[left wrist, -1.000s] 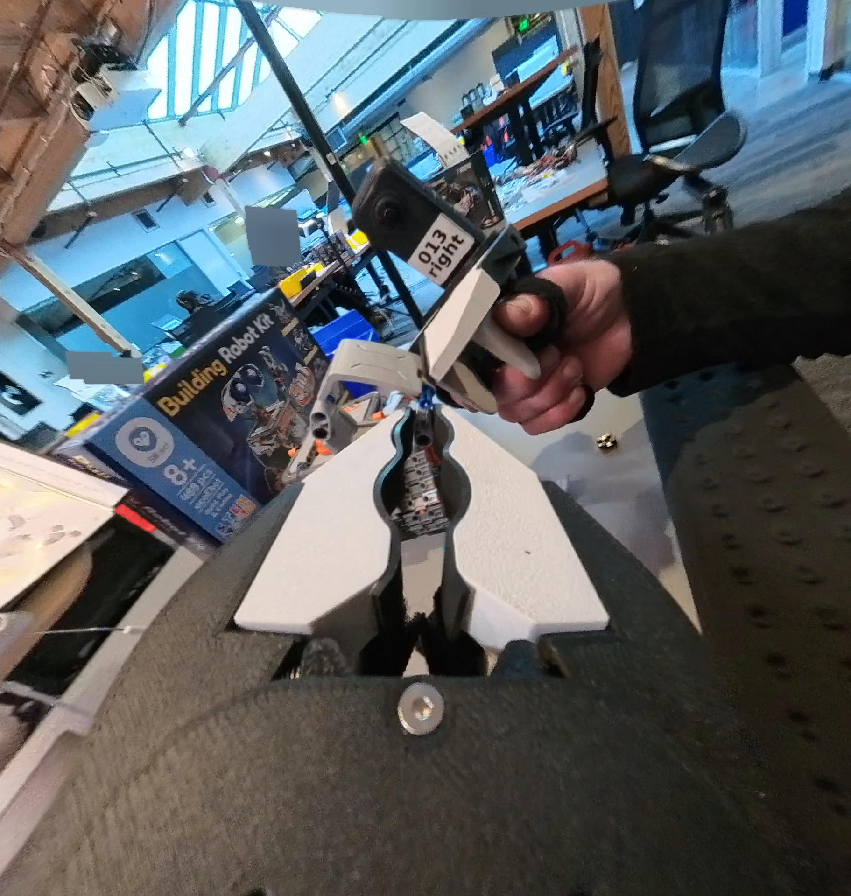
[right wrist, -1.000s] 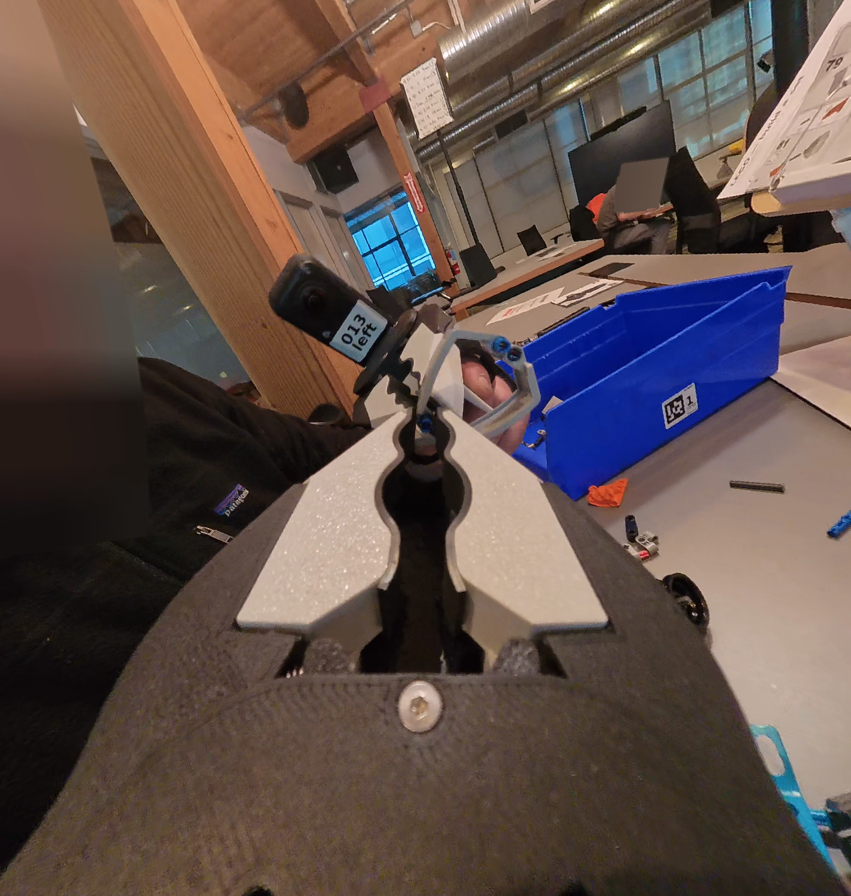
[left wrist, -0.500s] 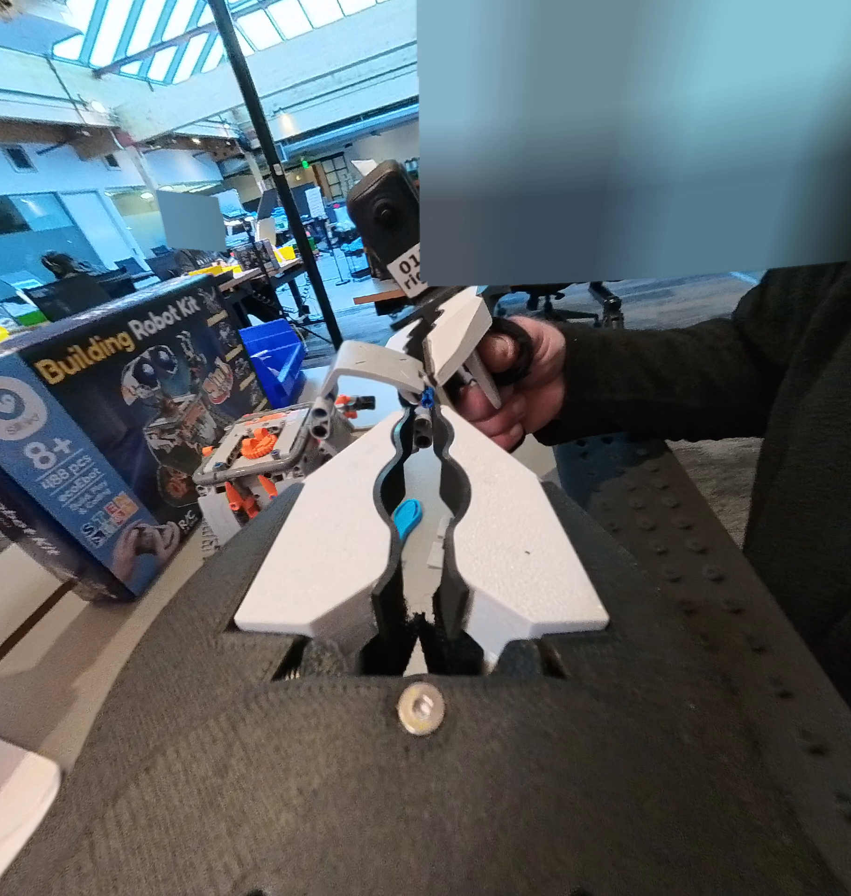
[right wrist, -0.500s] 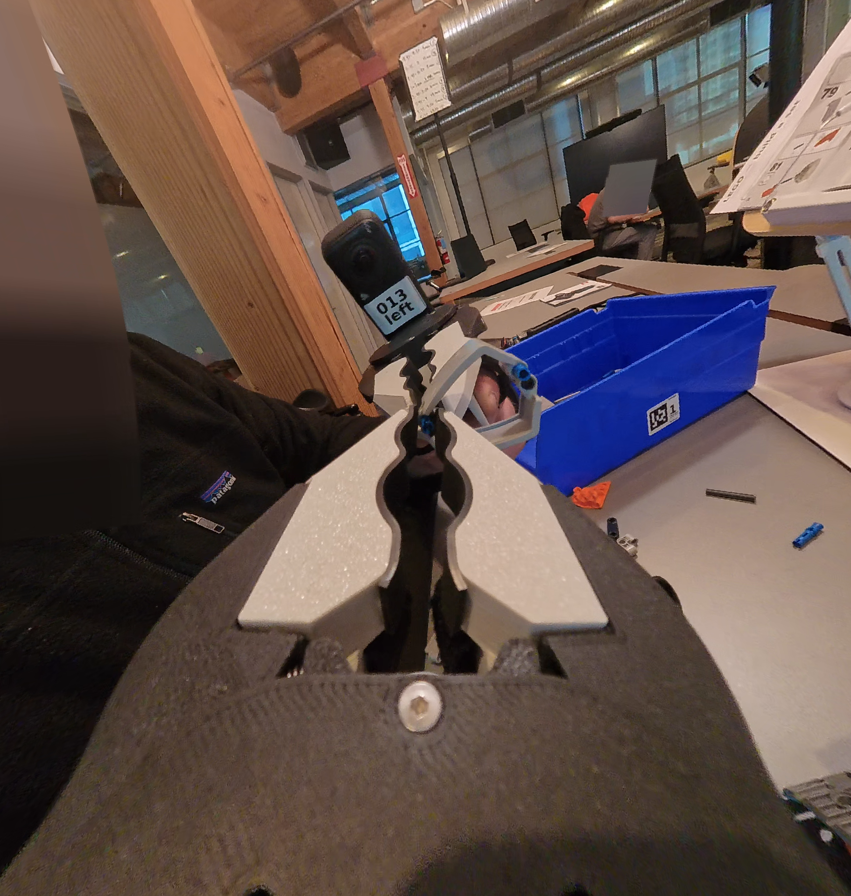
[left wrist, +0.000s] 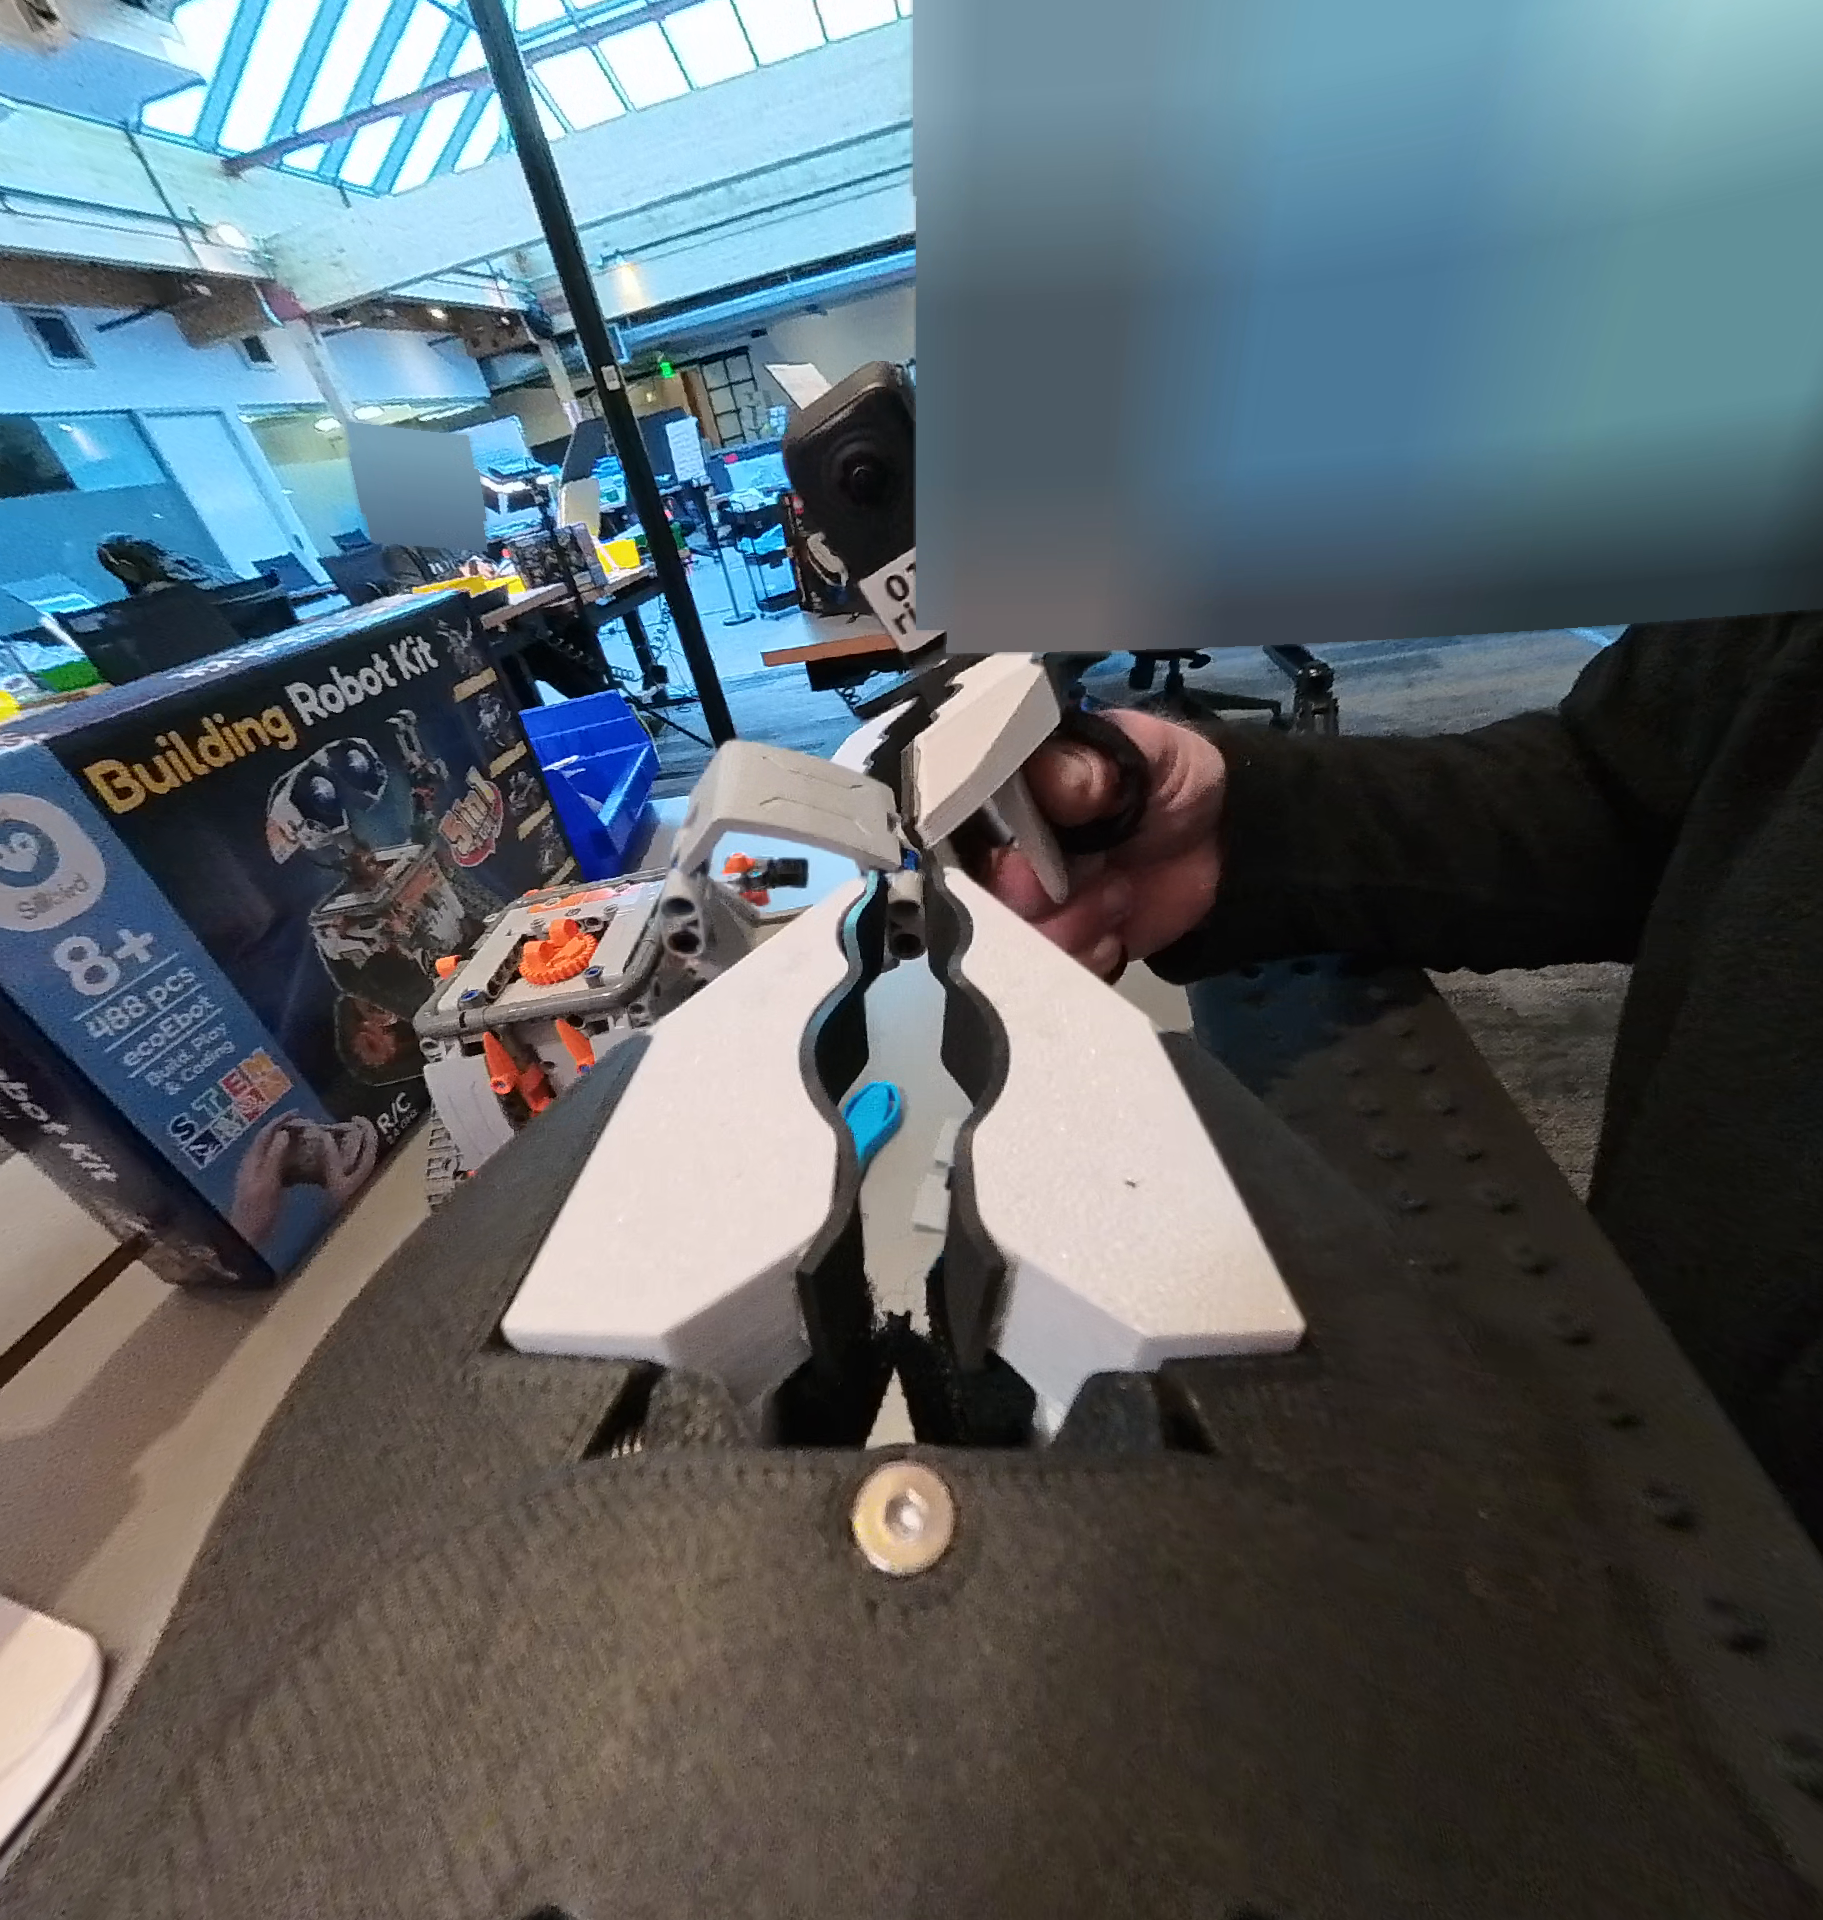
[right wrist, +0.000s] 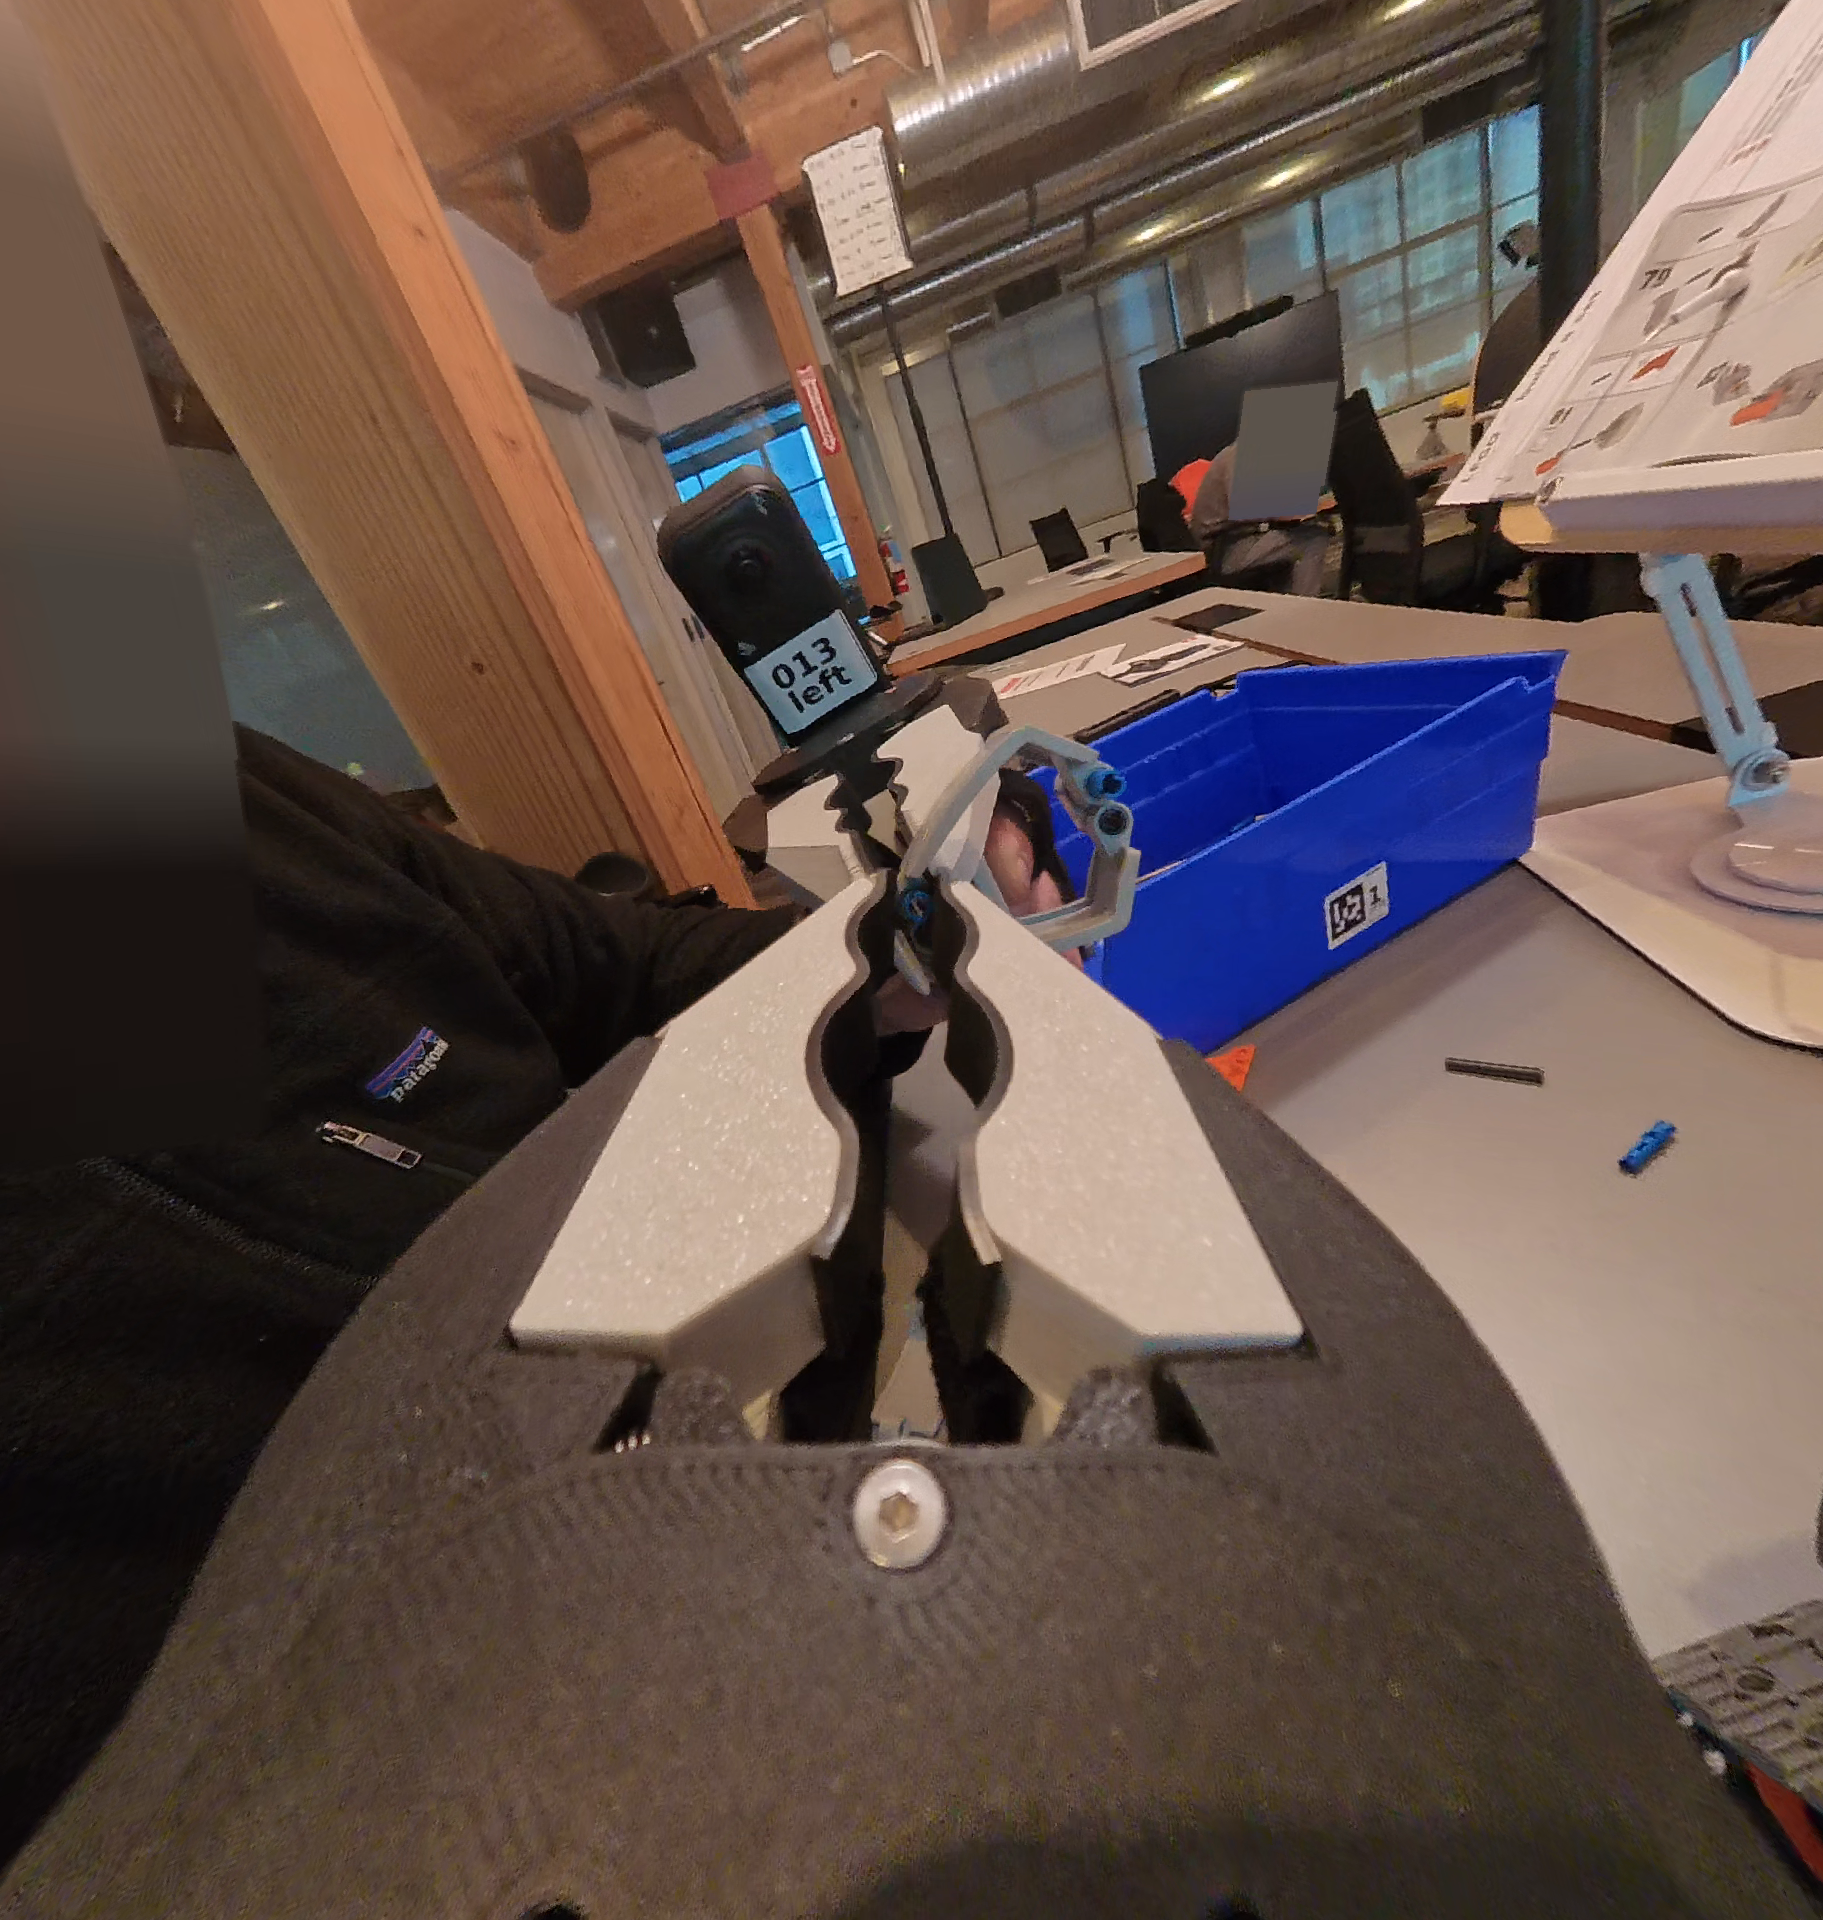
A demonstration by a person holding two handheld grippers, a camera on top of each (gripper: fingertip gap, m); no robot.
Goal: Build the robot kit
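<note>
A curved grey building-kit frame piece (left wrist: 782,810) with blue pins is held in the air between both grippers. My left gripper (left wrist: 902,899) is shut on one holed end of it. My right gripper (right wrist: 917,906) is shut on the other end, where a blue pin sits. The frame piece (right wrist: 1032,842) arches off to the right in the right wrist view. Each gripper shows tip to tip in the other's view: the right gripper (left wrist: 912,821) in a hand, the left gripper (right wrist: 876,821) under its black camera.
On the grey table stand a robot kit box (left wrist: 242,935), a partly built model with an orange gear (left wrist: 543,977) and a blue bin (right wrist: 1354,831). An instruction booklet on a stand (right wrist: 1717,312) is at the right. Loose small parts (right wrist: 1647,1143) and a tracked model (right wrist: 1780,1704) lie nearby. Both grippers' tips are close together, under 4 cm apart.
Both grippers have stayed shut on the grey frame piece. The pair has tilted and turned, so the left view now shows the model and table, and the cameras stand more upright.
</note>
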